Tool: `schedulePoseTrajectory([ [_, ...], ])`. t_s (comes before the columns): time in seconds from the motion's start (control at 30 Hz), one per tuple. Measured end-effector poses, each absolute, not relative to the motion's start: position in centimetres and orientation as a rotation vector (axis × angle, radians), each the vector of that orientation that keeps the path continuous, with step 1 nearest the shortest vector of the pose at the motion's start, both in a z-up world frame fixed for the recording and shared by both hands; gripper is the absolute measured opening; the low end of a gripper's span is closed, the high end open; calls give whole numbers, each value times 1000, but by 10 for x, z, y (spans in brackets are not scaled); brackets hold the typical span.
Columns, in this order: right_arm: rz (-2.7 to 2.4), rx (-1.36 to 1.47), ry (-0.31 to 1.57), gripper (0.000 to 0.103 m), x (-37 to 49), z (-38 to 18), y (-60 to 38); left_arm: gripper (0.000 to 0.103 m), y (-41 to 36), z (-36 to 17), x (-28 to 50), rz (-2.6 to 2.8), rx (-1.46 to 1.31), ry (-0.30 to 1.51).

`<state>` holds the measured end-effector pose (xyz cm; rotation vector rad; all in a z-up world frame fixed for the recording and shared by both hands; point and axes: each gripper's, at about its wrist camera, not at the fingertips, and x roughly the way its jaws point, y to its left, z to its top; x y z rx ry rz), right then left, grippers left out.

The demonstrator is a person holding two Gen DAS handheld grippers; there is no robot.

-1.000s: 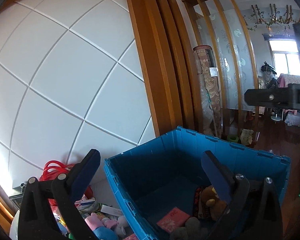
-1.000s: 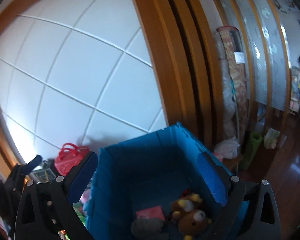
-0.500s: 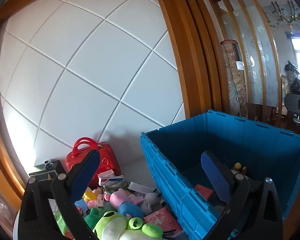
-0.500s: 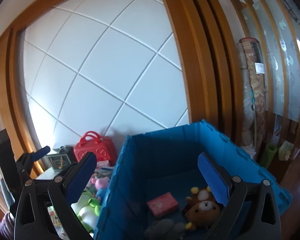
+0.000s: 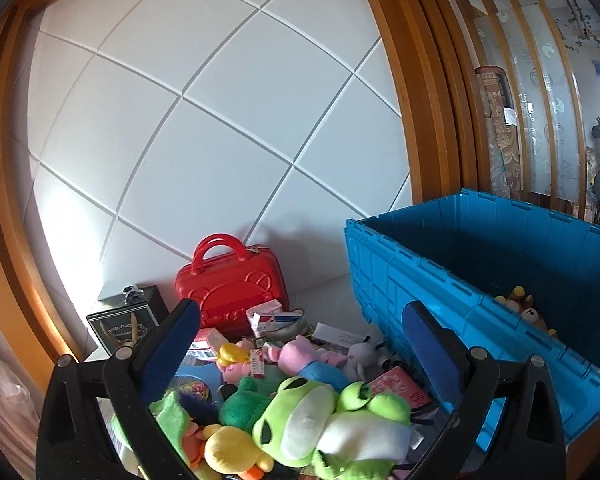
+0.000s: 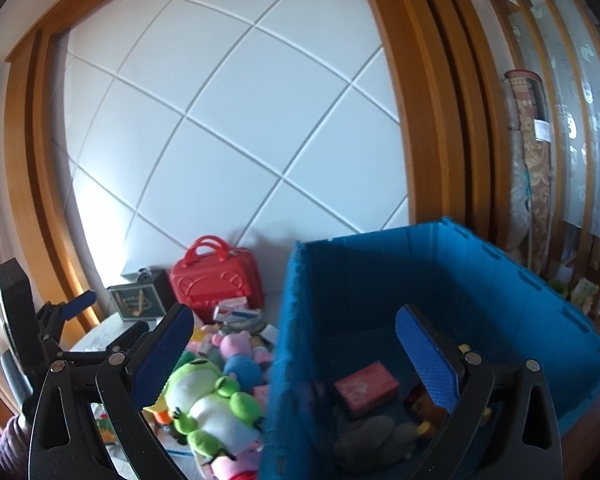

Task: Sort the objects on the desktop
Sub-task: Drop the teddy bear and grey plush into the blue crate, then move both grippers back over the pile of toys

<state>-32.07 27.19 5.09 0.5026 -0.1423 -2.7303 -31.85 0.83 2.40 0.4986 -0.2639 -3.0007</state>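
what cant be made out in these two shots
- Left wrist view: the brown bear plush in the blue crate is mostly hidden by the crate's near wall.
- Left wrist view: print on the small boxes by the red case is too small to read.
- Right wrist view: the grey item in the crate is blurred; unclear what it is.
- Right wrist view: the right gripper fingers cover part of the toy pile.

A: Our left gripper [image 5: 300,344] hangs spread wide with nothing between its pads, over the toy heap. A green frog [image 5: 320,428] lies right under us.

B: We see a yellow duck [image 5: 230,454] touching the frog, and a pink pig [image 5: 300,358] just ahead. The red case [image 5: 232,284] stands farther ahead, at the wall. The blue crate [image 5: 420,292] sits beside our right finger, a bear [image 5: 534,314] inside.
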Motion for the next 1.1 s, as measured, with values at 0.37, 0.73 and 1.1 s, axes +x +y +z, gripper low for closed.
schedulePoseTrajectory([
  [0.37,-2473,775,141,102,-328,-25,89,103,-192,-16,-288,-2780,596,-316],
  [0.73,-2186,1117,715,102,-374,-151,-31,102,-286,-66,-282,-2673,730,-151],
  [1.1,-2254,1041,587,93,-362,-183,16,102,-270,-92,-305,-2690,835,-132],
])
